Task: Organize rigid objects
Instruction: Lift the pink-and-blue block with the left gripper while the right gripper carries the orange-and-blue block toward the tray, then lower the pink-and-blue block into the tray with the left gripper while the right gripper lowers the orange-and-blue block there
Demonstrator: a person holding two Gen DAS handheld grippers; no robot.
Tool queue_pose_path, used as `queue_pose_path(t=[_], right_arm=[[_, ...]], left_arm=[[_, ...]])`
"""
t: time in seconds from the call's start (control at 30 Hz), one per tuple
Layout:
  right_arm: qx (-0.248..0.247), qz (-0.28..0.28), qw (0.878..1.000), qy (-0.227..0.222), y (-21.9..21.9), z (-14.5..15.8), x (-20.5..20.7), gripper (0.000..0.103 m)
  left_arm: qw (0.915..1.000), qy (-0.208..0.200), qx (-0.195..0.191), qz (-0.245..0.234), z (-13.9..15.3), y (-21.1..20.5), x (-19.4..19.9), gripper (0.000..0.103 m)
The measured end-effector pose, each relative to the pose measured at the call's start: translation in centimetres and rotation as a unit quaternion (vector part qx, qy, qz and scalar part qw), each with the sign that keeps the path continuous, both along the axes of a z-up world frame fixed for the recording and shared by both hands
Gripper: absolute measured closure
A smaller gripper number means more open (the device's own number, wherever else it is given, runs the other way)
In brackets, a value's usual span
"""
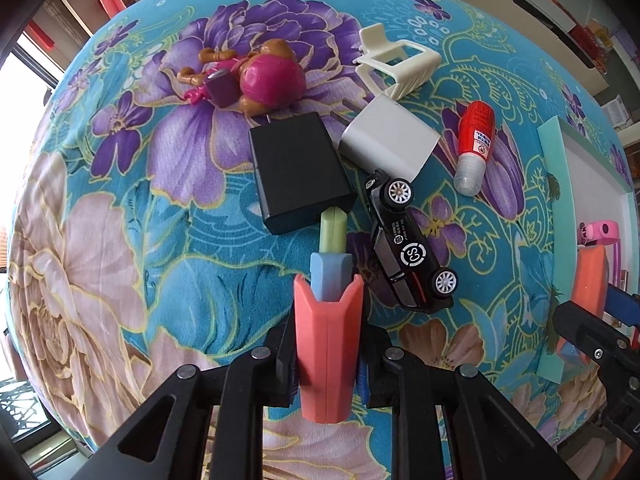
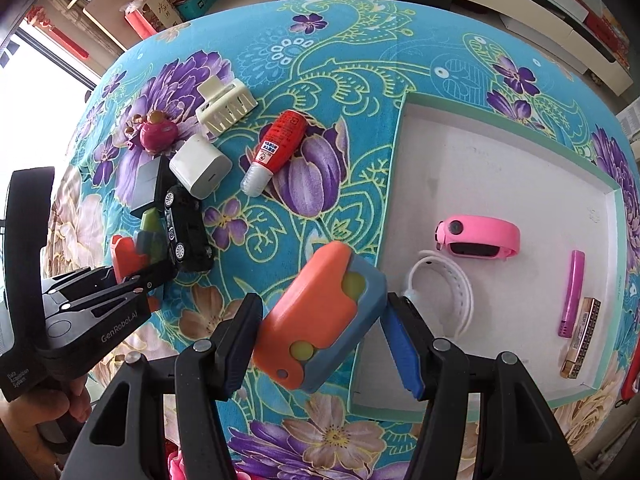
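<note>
In the left wrist view, a coral toy (image 1: 328, 344) with a blue and green tip is clamped in the left gripper's (image 1: 328, 364) jaws at lower centre. Beyond it, on the flowered bench (image 1: 120, 280), a black toy car (image 1: 412, 244), a black box (image 1: 300, 172) and a white charger (image 1: 390, 140) are seen. In the right wrist view, an orange and blue block (image 2: 320, 320) is clamped in the right gripper's (image 2: 320, 344) jaws, beside a white tray (image 2: 500, 160) at right.

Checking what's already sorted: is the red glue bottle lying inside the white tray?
No, the red glue bottle lies on the floral cloth, outside the white tray.
</note>
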State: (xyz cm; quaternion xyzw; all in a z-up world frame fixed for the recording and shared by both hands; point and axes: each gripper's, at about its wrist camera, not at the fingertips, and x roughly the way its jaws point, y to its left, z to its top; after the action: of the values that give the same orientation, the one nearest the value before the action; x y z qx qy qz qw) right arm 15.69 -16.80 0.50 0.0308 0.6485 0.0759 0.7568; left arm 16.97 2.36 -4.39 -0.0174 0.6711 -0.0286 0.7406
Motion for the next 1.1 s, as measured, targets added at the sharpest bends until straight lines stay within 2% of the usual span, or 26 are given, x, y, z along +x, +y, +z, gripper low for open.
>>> queue_pose_path(t=[0.17,0.27,0.5,0.8,1.1], right_arm=[[-0.002,0.000,1.000,0.005,0.2,-0.7,0.2,0.041],[-0.001,-0.001,1.000,0.006,0.3,-0.8,0.2,0.041],[0.001,-0.003,1.000,-0.001,0.1,0.1,-0.1,0.041],[0.009,-0.007,1.000,-0.029,-0.6,3.9,-2.4,0.041],[0.012,-0.019,0.998,-0.054,-3.2,7.2,-4.6,0.041]], left_arm=[[0.9999,-0.002,0.012,0.000,-0.4,0.0,0.0,0.081],[0.9996,-0.010,0.026,-0.011,-0.5,-1.5,0.0,0.082],[0.9997,-0.012,0.019,-0.013,1.0,-1.5,-1.1,0.082],[0.9991,-0.037,0.015,-0.013,6.7,-2.3,-3.1,0.082],[0.9968,-0.072,0.004,-0.035,12.5,-4.7,-4.6,0.082]])
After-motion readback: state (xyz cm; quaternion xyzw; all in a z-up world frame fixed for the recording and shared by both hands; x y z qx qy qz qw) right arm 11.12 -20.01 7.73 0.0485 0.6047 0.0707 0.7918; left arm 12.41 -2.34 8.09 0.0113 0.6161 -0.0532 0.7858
